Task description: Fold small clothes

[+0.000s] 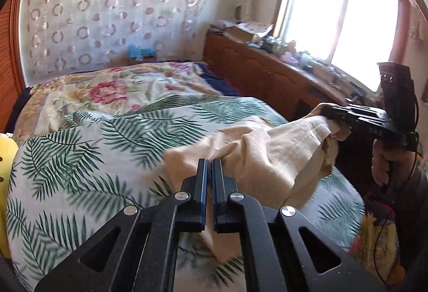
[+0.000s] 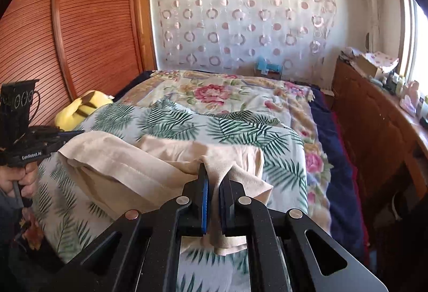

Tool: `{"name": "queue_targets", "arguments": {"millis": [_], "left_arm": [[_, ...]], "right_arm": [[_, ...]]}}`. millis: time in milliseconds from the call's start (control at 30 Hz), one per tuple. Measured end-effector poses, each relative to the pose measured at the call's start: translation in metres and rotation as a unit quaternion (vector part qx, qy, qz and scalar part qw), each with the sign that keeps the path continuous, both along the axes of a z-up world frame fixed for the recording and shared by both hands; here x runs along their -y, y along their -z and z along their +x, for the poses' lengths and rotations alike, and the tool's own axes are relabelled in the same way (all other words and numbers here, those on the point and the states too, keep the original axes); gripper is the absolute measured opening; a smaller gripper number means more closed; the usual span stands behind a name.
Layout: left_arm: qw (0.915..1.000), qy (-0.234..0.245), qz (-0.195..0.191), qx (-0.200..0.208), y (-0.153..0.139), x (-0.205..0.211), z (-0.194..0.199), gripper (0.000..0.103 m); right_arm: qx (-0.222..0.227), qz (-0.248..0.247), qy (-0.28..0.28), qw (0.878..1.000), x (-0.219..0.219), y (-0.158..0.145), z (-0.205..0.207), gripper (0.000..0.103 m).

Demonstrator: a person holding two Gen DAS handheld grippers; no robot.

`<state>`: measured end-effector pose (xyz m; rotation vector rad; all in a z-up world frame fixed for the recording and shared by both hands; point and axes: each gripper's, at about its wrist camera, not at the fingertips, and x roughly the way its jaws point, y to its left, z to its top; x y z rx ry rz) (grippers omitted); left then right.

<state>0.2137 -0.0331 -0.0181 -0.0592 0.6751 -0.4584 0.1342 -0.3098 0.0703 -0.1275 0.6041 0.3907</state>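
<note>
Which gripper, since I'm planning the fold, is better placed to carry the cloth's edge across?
Probably the left gripper: it pinches the cloth cleanly at its hem corner, lifted off the bed. The right gripper clamps bunched cloth mid-edge.

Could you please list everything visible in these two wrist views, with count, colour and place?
garment: one, beige, on the bed, lifted at both ends
leaf-print cover: one, white and green, under the garment
floral blanket: one, cream and pink, far half of the bed
cushion: one, yellow, by the wardrobe
wardrobe: one, reddish wood, left wall
curtain: one, white with pink circles, back wall
sideboard: one, brown, cluttered, under the window
left gripper: black, shut on the garment
right gripper: black, shut on the garment
</note>
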Motion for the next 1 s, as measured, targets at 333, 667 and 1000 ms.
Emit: {"name": "queue_targets", "arguments": {"millis": [333, 667, 1000], "left_arm": [[0.9997, -0.011, -0.005, -0.02, 0.033, -0.025, 0.036, 0.054], [0.9986, 0.029, 0.016, -0.042, 0.044, -0.007, 0.013, 0.08], [0.9969, 0.038, 0.038, -0.058, 0.052, 0.006, 0.016, 0.08]], "right_arm": [[-0.025, -0.031, 0.06, 0.997, -0.015, 0.038, 0.08, 0.036], [-0.076, -0.045, -0.043, 0.995, -0.052, 0.054, 0.033, 0.036], [-0.061, -0.05, -0.062, 0.995, -0.06, 0.049, 0.079, 0.002]]}}
